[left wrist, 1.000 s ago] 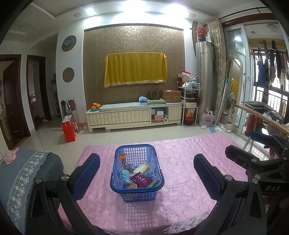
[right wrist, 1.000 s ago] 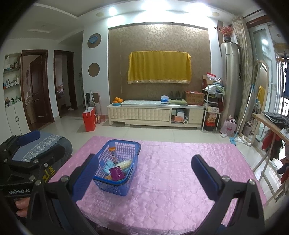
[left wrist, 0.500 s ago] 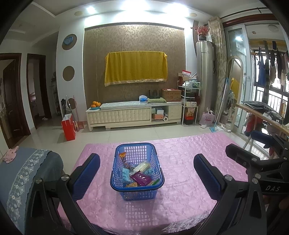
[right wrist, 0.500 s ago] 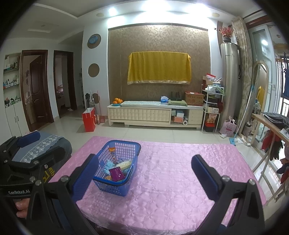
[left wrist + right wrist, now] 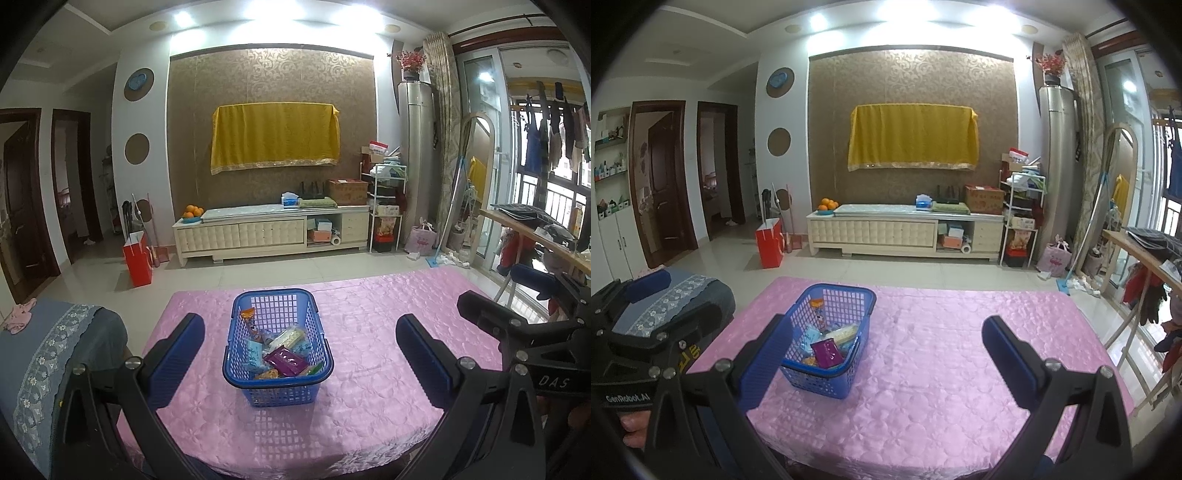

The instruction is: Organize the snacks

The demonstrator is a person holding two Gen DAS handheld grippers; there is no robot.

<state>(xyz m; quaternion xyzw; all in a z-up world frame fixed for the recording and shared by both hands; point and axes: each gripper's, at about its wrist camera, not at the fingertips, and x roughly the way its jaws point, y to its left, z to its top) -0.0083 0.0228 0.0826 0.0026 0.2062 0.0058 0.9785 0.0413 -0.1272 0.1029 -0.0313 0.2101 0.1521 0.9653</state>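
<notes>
Blue snack basket (image 5: 277, 345) long axis running away toward tabletop (image 5: 369, 314) far edge, centred ahead of spread, empty left gripper (image 5: 301, 354), left of likewise released right gripper (image 5: 886, 360).

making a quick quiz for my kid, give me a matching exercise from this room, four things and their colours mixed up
Things:
1. basket
2. tablecloth
3. wall cloth
4. paper bag

Colours:
A. yellow
B. red
C. blue
D. pink

Pairs: 1-C, 2-D, 3-A, 4-B
</notes>
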